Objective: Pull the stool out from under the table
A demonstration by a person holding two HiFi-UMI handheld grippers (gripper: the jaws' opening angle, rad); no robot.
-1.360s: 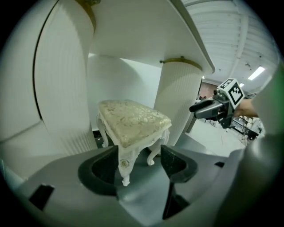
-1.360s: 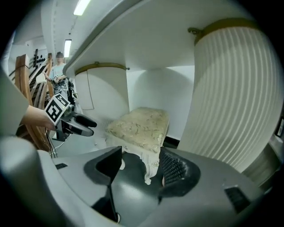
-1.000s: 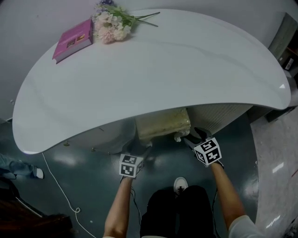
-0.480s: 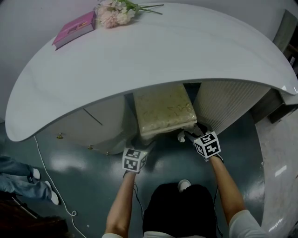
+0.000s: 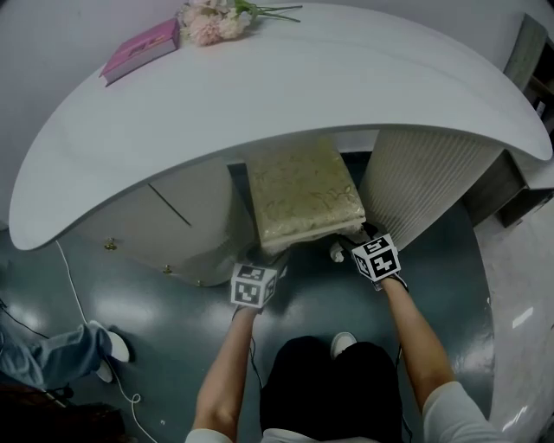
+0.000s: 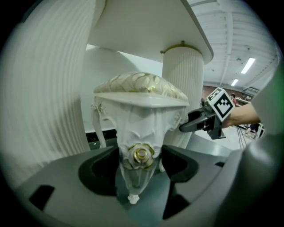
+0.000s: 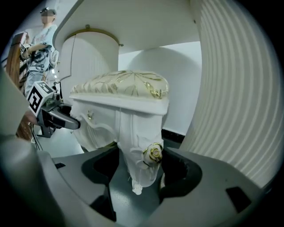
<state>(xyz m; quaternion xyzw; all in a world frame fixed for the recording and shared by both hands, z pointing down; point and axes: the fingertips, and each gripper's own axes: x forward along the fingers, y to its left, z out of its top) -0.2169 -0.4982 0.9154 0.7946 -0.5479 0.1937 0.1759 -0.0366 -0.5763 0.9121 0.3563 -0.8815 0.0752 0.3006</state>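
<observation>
L gripper [image 5: 275, 258], R gripper [image 5: 353, 242] open, each round stool [image 5: 303, 195] leg [image 6: 140, 150]; R jaws just widened. Clamp both, pull evenly, level.

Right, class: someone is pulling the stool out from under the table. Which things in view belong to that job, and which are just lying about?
Part of the job:
stool
table

Just lying about, both on the tabletop's far edge:
book
flowers
</observation>
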